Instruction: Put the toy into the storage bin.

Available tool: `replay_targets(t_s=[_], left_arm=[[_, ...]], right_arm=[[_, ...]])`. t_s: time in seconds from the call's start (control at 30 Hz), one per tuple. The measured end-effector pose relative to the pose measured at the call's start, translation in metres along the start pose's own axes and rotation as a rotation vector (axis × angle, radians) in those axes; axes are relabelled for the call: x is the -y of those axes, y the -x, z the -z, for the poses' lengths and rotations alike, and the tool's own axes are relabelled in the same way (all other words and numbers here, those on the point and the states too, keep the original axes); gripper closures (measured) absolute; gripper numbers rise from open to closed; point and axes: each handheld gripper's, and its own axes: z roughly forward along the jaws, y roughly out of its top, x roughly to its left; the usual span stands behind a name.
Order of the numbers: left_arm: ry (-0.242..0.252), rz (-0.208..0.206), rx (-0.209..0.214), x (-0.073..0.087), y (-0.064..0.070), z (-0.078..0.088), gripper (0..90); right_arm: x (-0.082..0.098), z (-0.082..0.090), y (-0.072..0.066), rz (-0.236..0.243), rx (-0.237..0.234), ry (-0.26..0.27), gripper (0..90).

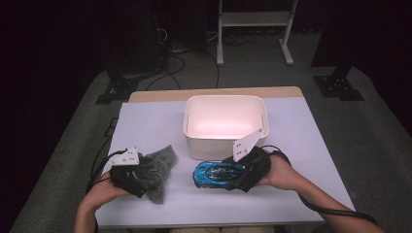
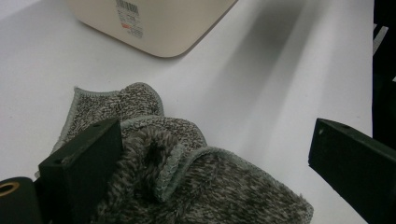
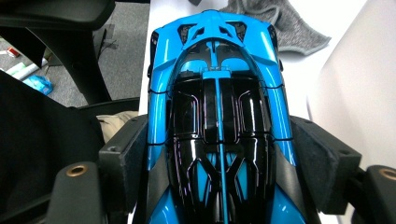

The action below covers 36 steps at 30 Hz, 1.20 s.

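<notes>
A: Two risks, starting with the toy car [image 3: 217, 121]. Glossy, curved flanks, pinched across the middle by the jaws of the right gripper [image 3: 219, 156]. Likely to squirt out or pivot end-down if lifted fast or squeezed unevenly.

B: Held already, then?

A: Looks so. One padded jaw pressed against each side, black roof between them, far end sticking out well past the tips. Cannot tell whether resting on the bench [image 1: 145, 126] or raised just off it.

B: And the second risk?

A: Over on the left. Grey cloth [image 2: 187, 186], bunched and folded, lying under and against one jaw of the left gripper [image 2: 215, 163], well apart from the other. Jaws spread wide, gripping nothing. If closed from there, probably only a loose fold caught, or the whole cloth dragged across the bench rather than gathered.

B: Anything in the way?

A: Cream bin [image 1: 194, 141], just beyond the car, near wall close beside the right gripper. Easy to clip the rim with the car's free end, or with the gripper's grey plate, if carried low. Apparently nothing inside, so no clash there. Cloth and car near each other but apart, so little chance of tangling.
</notes>
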Motion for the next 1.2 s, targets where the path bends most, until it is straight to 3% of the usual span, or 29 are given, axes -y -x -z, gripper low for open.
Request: replay_targets(t_s=[0.47, 0.63, 0.87, 1.2], left_arm=[[0.017, 0.013, 0.003, 0.003, -0.002, 0.003, 2.6], [0.027, 0.021, 0.010, 0.004, -0.004, 0.003, 2.6], [0.028, 0.024, 0.012, 0.004, -0.005, 0.001, 2.6], [0.026, 0.020, 0.020, 0.003, -0.006, -0.001, 2.6]], right_arm=[[-0.023, 0.020, 0.011, 0.007, 0.009, -0.002, 25.3], [-0.034, 0.028, 0.014, 0.032, 0.013, -0.011, 25.3], [-0.051, 0.049, 0.025, 0.047, 0.048, -0.010, 25.3], [-0.068, 0.068, 0.042, 0.040, 0.061, -0.009, 25.3]])
